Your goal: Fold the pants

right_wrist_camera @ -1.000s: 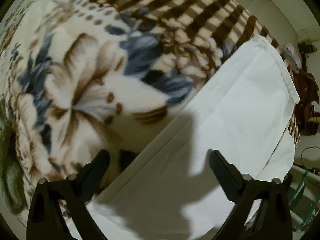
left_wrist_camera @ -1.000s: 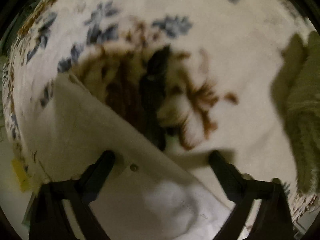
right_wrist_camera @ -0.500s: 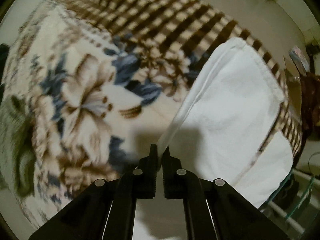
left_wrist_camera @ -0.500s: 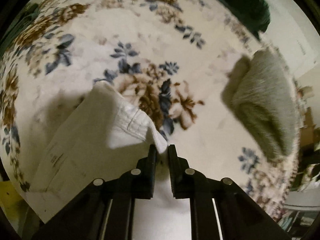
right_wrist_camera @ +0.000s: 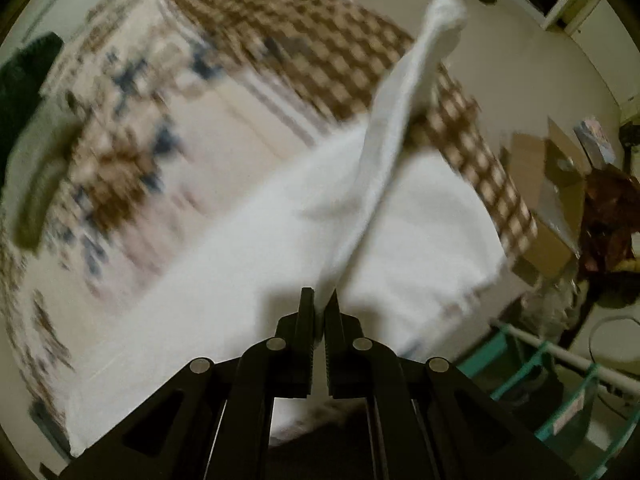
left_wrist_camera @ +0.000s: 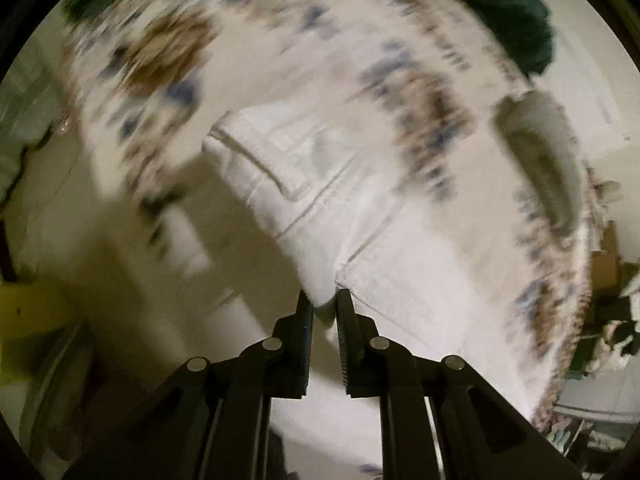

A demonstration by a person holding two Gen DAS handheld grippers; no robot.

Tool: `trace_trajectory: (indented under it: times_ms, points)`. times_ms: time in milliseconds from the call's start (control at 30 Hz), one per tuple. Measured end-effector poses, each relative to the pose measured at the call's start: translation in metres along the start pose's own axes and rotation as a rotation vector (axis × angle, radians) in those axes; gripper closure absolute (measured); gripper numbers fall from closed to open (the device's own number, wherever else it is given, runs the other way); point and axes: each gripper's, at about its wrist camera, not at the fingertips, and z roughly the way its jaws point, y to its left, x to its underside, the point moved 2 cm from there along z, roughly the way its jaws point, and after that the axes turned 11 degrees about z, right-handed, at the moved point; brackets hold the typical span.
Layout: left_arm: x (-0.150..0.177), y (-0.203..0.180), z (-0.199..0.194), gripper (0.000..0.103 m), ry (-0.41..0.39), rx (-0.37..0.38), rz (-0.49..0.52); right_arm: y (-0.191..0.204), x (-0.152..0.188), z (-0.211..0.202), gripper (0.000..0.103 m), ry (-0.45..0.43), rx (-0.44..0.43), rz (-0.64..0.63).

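White pants (left_wrist_camera: pixel 320 184) lie on a floral blanket (left_wrist_camera: pixel 280 40). My left gripper (left_wrist_camera: pixel 324 304) is shut on the pants at the waistband end, with seams and a pocket flap showing ahead of it. My right gripper (right_wrist_camera: pixel 320 300) is shut on the pants (right_wrist_camera: pixel 400 216) at a leg edge. That fabric is lifted, with a narrow strip (right_wrist_camera: pixel 416 80) rising up and away from the fingers. The rest of the pants spreads flat below over the blanket (right_wrist_camera: pixel 160 140). Both views are motion-blurred.
A folded olive-grey cloth (left_wrist_camera: pixel 540 160) lies on the blanket to the right in the left wrist view. A dark green garment (left_wrist_camera: pixel 508 12) sits at the far edge. Cardboard boxes (right_wrist_camera: pixel 560 184) and a teal rack (right_wrist_camera: pixel 560 380) stand beside the bed.
Both grippers went from open to shut on the pants. Since then both have lifted and swung, raising the fabric off the blanket.
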Motion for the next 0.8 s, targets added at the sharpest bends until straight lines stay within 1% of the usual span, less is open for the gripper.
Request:
trace_trajectory:
  times_ms: [33,133,200,267,300,333,367,400,433,467,500,567,633,667,700,733,767,800]
  points:
    - [0.010,0.011,0.010,0.100,0.016,-0.018,-0.017,-0.014,0.007,0.011,0.099,0.008,0.011,0.002]
    - [0.039,0.043,0.044,0.100,0.074,-0.035,-0.094,-0.045,0.023,0.049,0.099,0.053,0.048,0.013]
    - [0.045,0.051,0.054,0.099,0.052,-0.033,-0.080,-0.062,0.032,0.075,0.099,0.094,0.072,0.024]
    - [0.043,0.051,0.055,0.099,0.039,0.006,-0.077,-0.069,0.035,0.092,0.098,0.129,0.066,0.039]
    - [0.041,0.051,0.054,0.098,0.028,0.023,-0.084,-0.073,0.036,0.097,0.098,0.146,0.056,0.042]
    - [0.038,0.052,0.052,0.098,0.016,0.055,-0.097,-0.075,0.034,0.102,0.096,0.162,0.029,0.060]
    - [0.035,0.052,0.052,0.098,0.016,0.071,-0.110,-0.079,0.033,0.104,0.090,0.176,-0.005,0.088]
    - [0.033,0.055,0.053,0.097,0.015,0.082,-0.122,-0.085,0.032,0.106,0.082,0.193,-0.030,0.111]
    - [0.031,0.058,0.055,0.094,0.010,0.096,-0.143,-0.088,0.031,0.108,0.078,0.206,-0.048,0.131]
    - [0.029,0.062,0.058,0.092,0.006,0.112,-0.164,-0.093,0.031,0.109,0.071,0.213,-0.069,0.159]
    - [0.028,0.064,0.061,0.091,0.012,0.125,-0.189,-0.099,0.031,0.109,0.069,0.214,-0.086,0.188]
    - [0.029,0.068,0.065,0.090,0.027,0.144,-0.250,-0.105,0.032,0.111,0.069,0.221,-0.118,0.231]
    - [0.033,0.070,0.058,0.090,0.013,0.185,-0.296,-0.109,0.033,0.113,0.068,0.231,-0.159,0.257]
    - [0.035,0.071,0.053,0.087,-0.007,0.201,-0.304,-0.108,0.034,0.114,0.068,0.232,-0.172,0.268]
    - [0.034,0.074,0.049,0.074,-0.022,0.201,-0.303,-0.107,0.035,0.116,0.067,0.229,-0.187,0.273]
    - [0.030,0.074,0.045,0.041,-0.057,0.200,-0.296,-0.105,0.037,0.117,0.067,0.226,-0.189,0.272]
    - [0.026,0.074,0.042,0.024,-0.085,0.201,-0.283,-0.103,0.038,0.119,0.067,0.217,-0.183,0.269]
    - [0.018,0.073,0.041,0.016,-0.114,0.199,-0.271,-0.102,0.037,0.120,0.066,0.211,-0.178,0.266]
